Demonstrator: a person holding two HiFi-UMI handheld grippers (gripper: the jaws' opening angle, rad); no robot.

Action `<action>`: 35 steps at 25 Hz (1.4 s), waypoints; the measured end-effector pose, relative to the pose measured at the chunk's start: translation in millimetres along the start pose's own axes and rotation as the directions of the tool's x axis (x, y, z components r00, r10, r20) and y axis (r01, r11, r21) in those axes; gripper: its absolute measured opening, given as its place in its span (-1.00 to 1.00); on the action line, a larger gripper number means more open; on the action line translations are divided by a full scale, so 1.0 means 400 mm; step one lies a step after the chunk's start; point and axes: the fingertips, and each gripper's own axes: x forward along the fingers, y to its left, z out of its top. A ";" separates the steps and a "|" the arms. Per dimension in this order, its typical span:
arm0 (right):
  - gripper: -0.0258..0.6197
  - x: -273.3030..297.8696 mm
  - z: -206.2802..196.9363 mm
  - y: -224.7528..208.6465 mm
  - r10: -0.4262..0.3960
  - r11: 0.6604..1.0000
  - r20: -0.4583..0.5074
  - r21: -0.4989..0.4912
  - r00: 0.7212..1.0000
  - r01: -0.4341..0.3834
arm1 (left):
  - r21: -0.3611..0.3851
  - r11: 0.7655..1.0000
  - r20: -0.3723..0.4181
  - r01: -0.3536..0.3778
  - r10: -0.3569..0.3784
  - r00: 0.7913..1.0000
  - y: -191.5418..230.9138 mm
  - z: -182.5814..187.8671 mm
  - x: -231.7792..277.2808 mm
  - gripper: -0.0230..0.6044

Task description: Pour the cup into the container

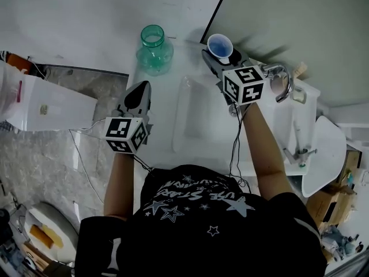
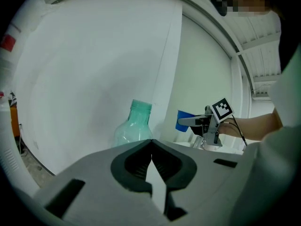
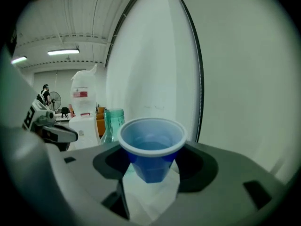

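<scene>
Close in by the person's body, over the white surface (image 1: 164, 126), the left tongs (image 1: 140, 91) are closed tip to tip with nothing between them. Further out on the right, the right tongs (image 1: 223, 55) stand wide and clamp the blue cup (image 3: 151, 147) by its sides, the cup upright and lifted off the surface. Farthest back, the green container (image 1: 154, 51) stands upright near the wall, mouth open, left of the cup and apart from both tongs.
</scene>
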 end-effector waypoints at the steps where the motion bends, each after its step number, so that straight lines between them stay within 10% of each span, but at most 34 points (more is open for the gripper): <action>1: -0.04 0.005 0.019 0.007 0.011 1.000 0.003 0.000 1.000 -0.011 | 0.003 1.000 0.009 -0.004 0.004 1.000 0.005 0.012 -0.003 -0.89; 18: -0.05 0.112 0.233 0.127 0.120 0.945 -0.068 -0.299 0.990 -0.135 | 0.016 0.997 0.107 -0.078 0.076 0.991 0.091 0.151 -0.023 -0.89; 35: -0.05 0.189 0.217 0.191 0.011 0.768 -0.160 -0.631 0.987 -0.111 | -0.019 0.996 0.108 -0.082 0.084 0.991 0.121 0.137 -0.015 -0.89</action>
